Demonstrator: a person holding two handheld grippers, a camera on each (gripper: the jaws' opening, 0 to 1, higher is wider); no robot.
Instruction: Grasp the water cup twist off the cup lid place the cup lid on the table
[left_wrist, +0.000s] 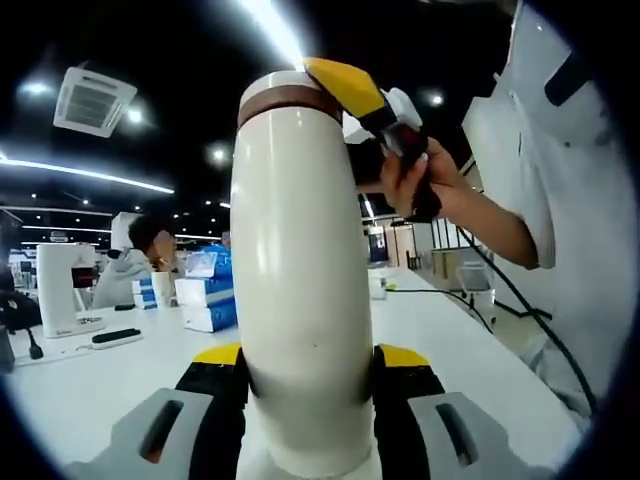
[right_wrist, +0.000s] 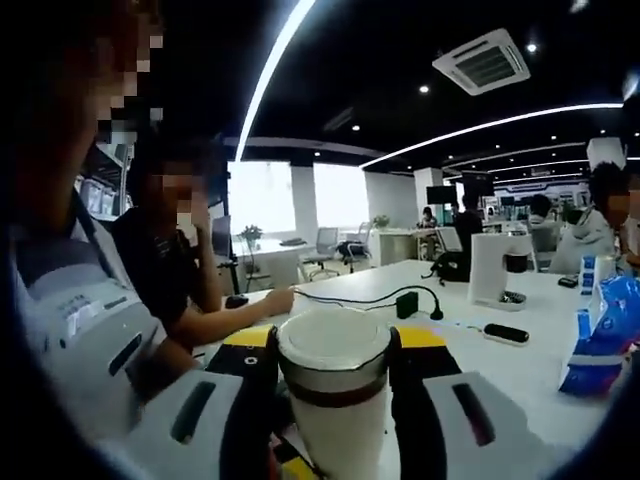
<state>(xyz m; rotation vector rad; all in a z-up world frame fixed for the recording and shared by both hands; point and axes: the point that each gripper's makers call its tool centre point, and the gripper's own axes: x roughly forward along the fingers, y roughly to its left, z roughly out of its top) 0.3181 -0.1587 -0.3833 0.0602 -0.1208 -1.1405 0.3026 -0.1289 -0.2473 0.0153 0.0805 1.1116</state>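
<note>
Left gripper (left_wrist: 308, 370) fingers clamped on cup (left_wrist: 300, 290) body, cup held upright over table (left_wrist: 100, 385). Right gripper (right_wrist: 330, 365) fingers closed on lid (right_wrist: 333, 335) at cup top. Step: twisting lid off. Next: rotate right gripper, lift lid clear, set on table.

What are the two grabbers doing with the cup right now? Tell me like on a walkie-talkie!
Left gripper clamped on water cup body. Right gripper clamped around cup lid. Lid still on. Nothing in the way.
</note>
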